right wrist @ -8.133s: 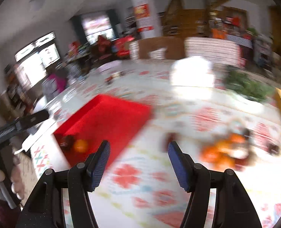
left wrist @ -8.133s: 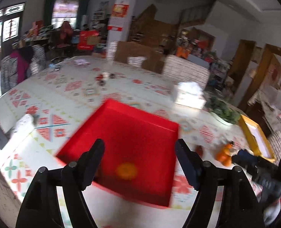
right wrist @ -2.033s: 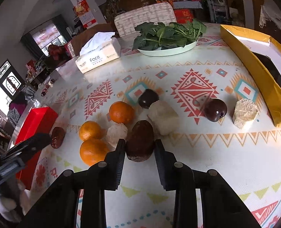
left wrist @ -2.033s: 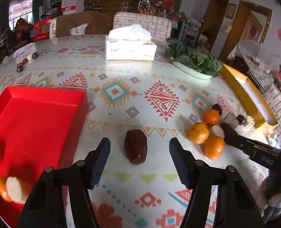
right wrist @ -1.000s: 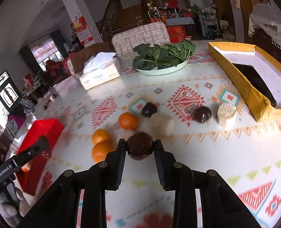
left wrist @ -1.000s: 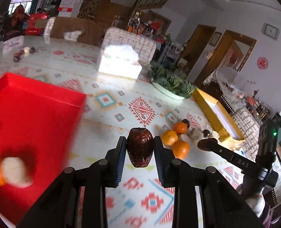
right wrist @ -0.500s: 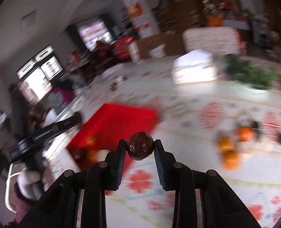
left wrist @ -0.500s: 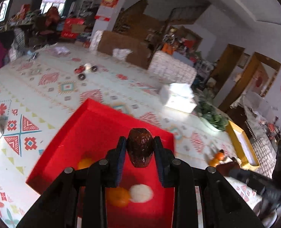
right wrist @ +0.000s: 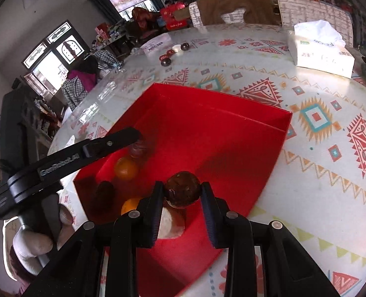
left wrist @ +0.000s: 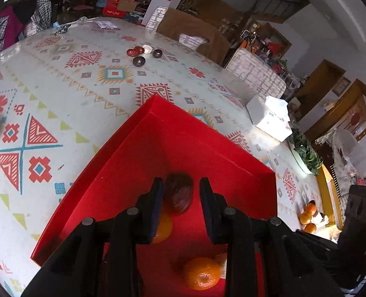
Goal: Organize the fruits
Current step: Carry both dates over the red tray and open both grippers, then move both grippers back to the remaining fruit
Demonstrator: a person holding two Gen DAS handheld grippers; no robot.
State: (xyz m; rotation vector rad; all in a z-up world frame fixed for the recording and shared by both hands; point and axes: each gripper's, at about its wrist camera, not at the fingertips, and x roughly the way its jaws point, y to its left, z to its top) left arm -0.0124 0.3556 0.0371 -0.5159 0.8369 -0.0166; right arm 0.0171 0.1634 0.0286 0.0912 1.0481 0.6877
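Left gripper (left wrist: 180, 198) fingers slightly parted around a blurred, wrinkled brown date (left wrist: 178, 193); right gripper (right wrist: 182, 194) fingers clamp a round dark-brown fruit (right wrist: 182, 189), half-hiding a pale lump (right wrist: 170, 222) beneath; glossy red tray (right wrist: 269, 148).

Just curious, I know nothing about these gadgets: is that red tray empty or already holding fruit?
Holding fruit. Inside the red tray lie an orange, a dark fruit and a pale piece.

The left gripper (right wrist: 133, 133) arm reads "GenRobot.AI"; other print is illegible.
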